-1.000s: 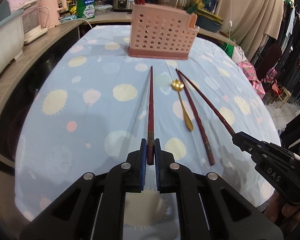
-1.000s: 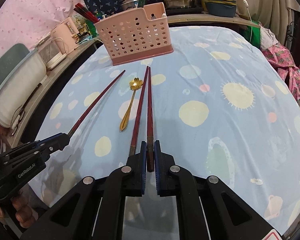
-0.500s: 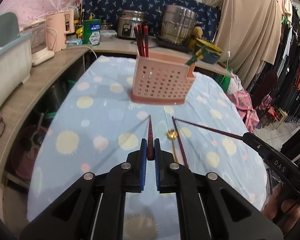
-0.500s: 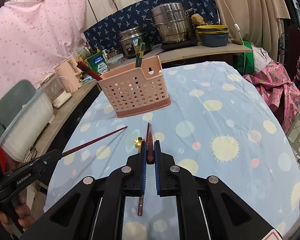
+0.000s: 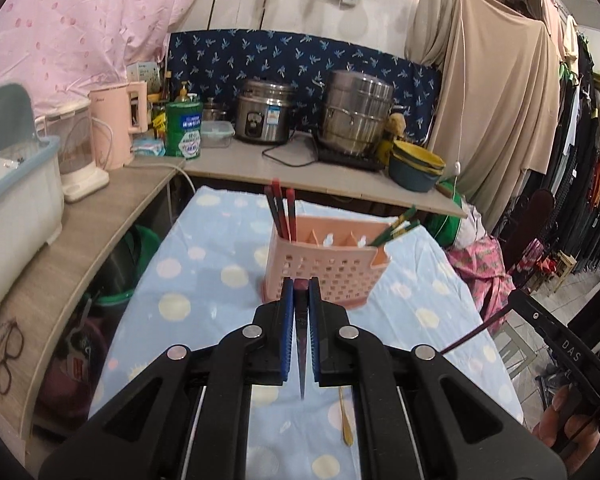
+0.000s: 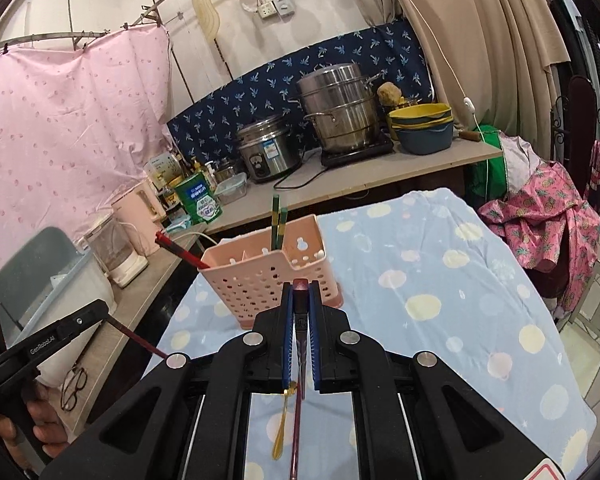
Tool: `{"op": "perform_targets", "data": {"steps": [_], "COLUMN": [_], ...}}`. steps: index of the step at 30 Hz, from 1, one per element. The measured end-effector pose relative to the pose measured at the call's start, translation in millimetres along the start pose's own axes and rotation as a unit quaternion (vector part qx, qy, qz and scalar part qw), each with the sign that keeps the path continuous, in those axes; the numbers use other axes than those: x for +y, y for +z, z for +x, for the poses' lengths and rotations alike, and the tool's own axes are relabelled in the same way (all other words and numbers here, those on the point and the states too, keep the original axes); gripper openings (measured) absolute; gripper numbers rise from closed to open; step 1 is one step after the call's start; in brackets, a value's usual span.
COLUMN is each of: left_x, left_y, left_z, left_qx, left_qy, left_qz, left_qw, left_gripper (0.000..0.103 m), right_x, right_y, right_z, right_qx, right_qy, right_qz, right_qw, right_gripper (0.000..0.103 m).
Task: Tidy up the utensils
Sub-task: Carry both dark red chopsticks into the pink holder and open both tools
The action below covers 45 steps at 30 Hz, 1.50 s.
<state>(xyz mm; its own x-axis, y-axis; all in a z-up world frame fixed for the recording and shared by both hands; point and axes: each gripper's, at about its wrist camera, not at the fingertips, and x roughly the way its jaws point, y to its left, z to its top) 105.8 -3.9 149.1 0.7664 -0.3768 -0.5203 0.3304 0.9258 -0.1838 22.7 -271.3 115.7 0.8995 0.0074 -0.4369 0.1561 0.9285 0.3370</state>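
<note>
Both grippers, left and right, have their fingers clamped on a dark red chopstick each, before the pink utensil basket.

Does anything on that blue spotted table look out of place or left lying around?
Yes: a gold spoon and a dark red chopstick lie loose on the tablecloth, outside the pink utensil basket. Each gripper holds another chopstick in the air. Nothing looks spilled or broken.

Steel steamer pot, rice cooker, pink kettle on the counter
</note>
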Motion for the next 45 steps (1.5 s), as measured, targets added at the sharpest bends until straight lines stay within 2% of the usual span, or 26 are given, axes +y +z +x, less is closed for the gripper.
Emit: {"op": "perform_targets", "data": {"steps": [9, 19, 27, 30, 36, 45], "left_x": [-11, -31, -35, -31, -18, -12], "left_y": [48, 112, 151, 157, 153, 139], "left_z": [-2, -11, 6, 21, 58, 85], "left_qx": [-0.044, -0.121, -0.153, -0.153, -0.121, -0.092], "left_qy": [-0.013, -0.024, -0.003, 0.014, 0.029, 0.033], "left_qz": [0.005, 0.012, 0.02, 0.023, 0.014, 0.014], "left_qw": [0.999, 0.9923, 0.9879, 0.9879, 0.9921, 0.9951], "left_gripper": [0.007, 0.007, 0.007, 0.007, 0.007, 0.007], "right_x": [-1, 7, 28, 35, 38, 31], "right_y": [41, 97, 131, 138, 133, 117], "right_z": [1, 0, 20, 38, 77, 114], "right_qx": [-0.043, -0.109, -0.133, -0.127, -0.092, -0.056], "right_qy": [0.006, 0.057, 0.064, 0.059, 0.048, 0.03], "right_qz": [0.011, 0.043, 0.031, 0.022, 0.012, 0.017], "right_qw": [0.999, 0.991, 0.989, 0.99, 0.994, 0.998], "right_gripper": [0.007, 0.007, 0.007, 0.007, 0.007, 0.007]}}
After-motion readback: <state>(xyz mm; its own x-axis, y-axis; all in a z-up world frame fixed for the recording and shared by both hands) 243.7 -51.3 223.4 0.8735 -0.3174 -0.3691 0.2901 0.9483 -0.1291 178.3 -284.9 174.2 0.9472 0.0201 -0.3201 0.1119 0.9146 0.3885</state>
